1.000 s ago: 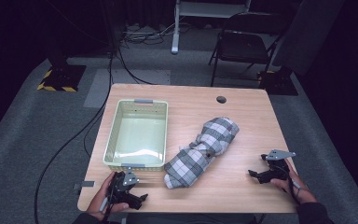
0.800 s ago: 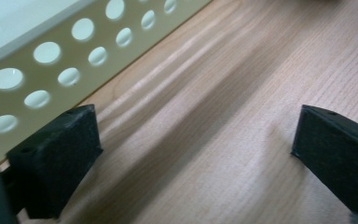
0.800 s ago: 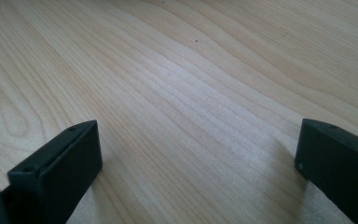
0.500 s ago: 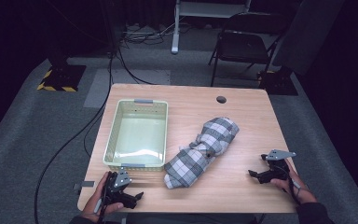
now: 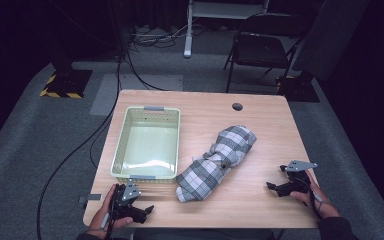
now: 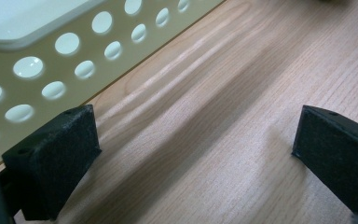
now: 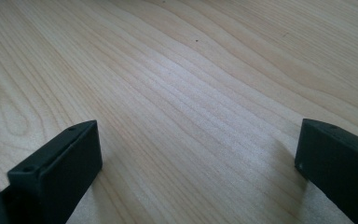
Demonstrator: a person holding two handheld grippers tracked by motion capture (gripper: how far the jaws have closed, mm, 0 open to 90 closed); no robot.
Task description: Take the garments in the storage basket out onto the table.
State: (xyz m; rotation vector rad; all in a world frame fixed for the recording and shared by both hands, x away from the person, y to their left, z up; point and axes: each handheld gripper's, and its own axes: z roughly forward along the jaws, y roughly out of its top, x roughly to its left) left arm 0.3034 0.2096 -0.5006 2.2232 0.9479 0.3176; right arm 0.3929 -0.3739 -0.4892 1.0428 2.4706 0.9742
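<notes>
Left gripper (image 5: 141,212) has slid back (both wide), basket (image 5: 130,172) beside it, checked cloth (image 5: 215,162) between.

It looked like a dark recording studio or lab: black curtains (image 5: 20,45), grey carpet (image 5: 40,130), floor cables (image 5: 130,65), a folding chair (image 5: 260,50), hazard-taped stand base (image 5: 62,85).

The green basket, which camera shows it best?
The high view: the whole basket shows there, empty, beside the checked cloth. The left gripper view catches just its holed side wall.

Both tongs (image 5: 142,212) (image 5: 274,188) gape — low
</notes>
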